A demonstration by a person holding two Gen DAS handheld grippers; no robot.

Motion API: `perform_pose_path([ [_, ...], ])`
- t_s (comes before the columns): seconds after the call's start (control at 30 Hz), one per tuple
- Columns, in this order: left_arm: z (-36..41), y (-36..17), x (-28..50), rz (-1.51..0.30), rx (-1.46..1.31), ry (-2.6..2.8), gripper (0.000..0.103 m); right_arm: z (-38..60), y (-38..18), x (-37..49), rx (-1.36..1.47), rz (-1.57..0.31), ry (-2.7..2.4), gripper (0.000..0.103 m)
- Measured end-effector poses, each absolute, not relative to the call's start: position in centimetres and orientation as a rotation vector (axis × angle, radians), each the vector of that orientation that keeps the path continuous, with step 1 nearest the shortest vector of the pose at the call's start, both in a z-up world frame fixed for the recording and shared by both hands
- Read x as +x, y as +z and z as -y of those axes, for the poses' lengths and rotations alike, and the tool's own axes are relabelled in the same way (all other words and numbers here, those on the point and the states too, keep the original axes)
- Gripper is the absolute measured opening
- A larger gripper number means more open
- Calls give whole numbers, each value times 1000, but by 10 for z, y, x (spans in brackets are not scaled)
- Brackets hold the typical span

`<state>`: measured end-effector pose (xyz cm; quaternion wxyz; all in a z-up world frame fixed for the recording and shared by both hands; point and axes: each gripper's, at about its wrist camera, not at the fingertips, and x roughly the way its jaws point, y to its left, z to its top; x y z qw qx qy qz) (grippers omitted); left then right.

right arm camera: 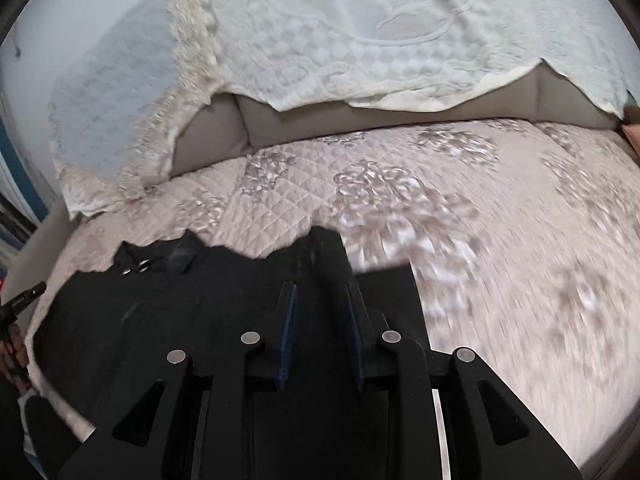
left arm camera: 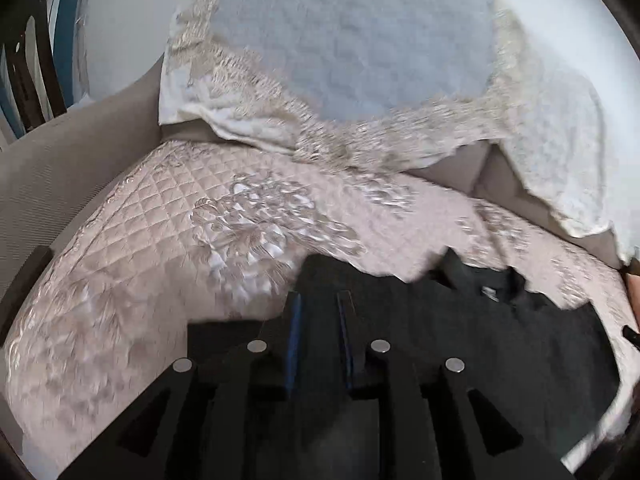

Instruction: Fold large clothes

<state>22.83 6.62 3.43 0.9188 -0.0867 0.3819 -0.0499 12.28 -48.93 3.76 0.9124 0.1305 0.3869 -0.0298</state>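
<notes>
Black garment (right arm camera: 168, 320) spread on quilted sofa cover (right arm camera: 500, 240), both hand-held grippers released.
Left hand-held gripper (left arm camera: 318, 308) parted above cloth; right hand-held gripper (right arm camera: 320, 300) likewise; metal snaps (right arm camera: 134, 269) clearer on right view.

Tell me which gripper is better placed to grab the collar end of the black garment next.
Probably the left gripper: the black garment has its snap-buttoned collar just right of its fingers. The right gripper sits over the garment's opposite edge.
</notes>
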Motion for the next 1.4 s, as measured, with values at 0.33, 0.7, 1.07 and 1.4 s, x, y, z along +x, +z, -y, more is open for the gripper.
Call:
perform_pose_path([
  [0.33,-81,-27,201,-879,-171,-66,11,497,-32,124,298,-970,-210,0],
  [0.7,-28,19,150,-841,-157,-206,26,416,22,85,192,-826,-56,14],
  [1.07,31,-17,140,-920,-65,-319,27,375,-18,97,95,-931,33,14],
  [1.4,-74,1,152,-876,-181,-13,27,454,2,86,241,-902,-237,15],
])
